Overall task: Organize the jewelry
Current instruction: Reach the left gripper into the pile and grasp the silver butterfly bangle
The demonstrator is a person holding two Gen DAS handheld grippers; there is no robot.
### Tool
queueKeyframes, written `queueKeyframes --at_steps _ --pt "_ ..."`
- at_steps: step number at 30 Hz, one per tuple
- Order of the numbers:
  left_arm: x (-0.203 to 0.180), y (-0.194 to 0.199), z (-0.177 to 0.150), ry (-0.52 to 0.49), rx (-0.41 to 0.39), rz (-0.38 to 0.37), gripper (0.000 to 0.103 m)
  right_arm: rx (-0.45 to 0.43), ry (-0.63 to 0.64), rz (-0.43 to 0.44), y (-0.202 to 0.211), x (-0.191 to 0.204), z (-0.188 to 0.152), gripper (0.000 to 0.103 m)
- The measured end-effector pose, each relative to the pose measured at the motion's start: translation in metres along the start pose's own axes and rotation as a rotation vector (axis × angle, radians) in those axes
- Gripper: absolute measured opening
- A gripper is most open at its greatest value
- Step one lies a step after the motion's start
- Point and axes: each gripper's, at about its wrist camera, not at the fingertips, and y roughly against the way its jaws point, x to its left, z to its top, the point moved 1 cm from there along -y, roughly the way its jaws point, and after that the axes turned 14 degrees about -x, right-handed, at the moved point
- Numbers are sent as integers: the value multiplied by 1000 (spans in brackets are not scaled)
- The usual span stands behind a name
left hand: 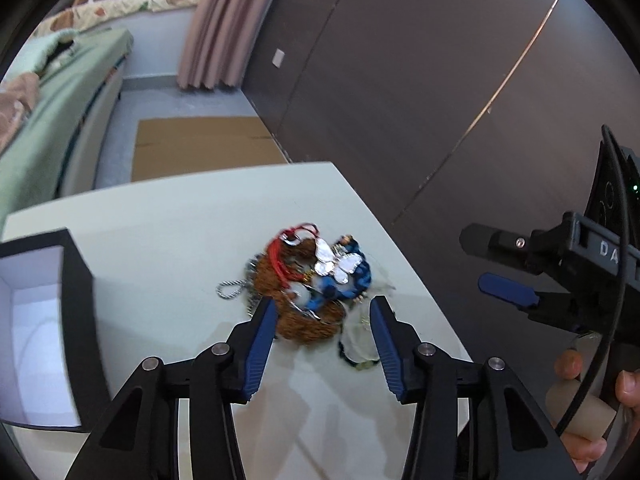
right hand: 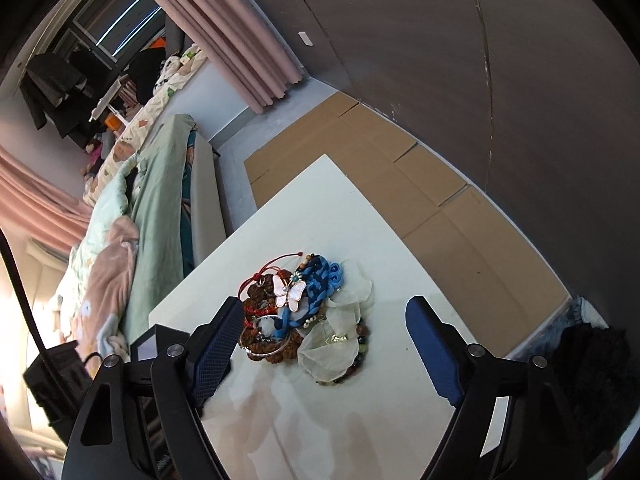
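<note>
White table (left hand: pixel 168 240) with jewelry heap (left hand: pixel 308 288), open box (left hand: pixel 44 320).

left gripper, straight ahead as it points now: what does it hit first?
Most likely the brown woven piece at the near edge of the jewelry pile. It lies just past the left gripper, between its open fingers. Depth is hard to judge through the fisheye.

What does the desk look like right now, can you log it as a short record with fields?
surface: white table
jewelry: one tangled pile, mid-table
on top: white butterfly pendant
container: open black box, white inside, left of pile
left claw: open, straddling the pile's near edge
right claw: open above the pile, holding nothing
</note>
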Motion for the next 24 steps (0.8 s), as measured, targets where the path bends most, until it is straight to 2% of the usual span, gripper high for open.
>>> queueKeyframes --at_steps 4,7,10,16,18,20,24 --pt "-1 -11 -5 34 34 -21 49 2 -13 9 1 -3 1 83" --pt "-2 -19 -10 54 57 -33 41 2 -21 14 3 -6 3 83" --pt "-2 -26 -14 90 78 -42 39 3 -23 20 4 -8 3 83" --pt "5 -34 -13 150 60 -29 39 3 -27 19 3 -10 3 83" --pt "7 -37 -12 161 50 -12 33 6 -20 17 2 -10 3 83" --pt "11 -43 -14 162 52 17 12 12 -5 10 -1 -8 1 83" --pt "17 -42 -14 162 27 65 3 29 21 -9 -6 -8 -1 83"
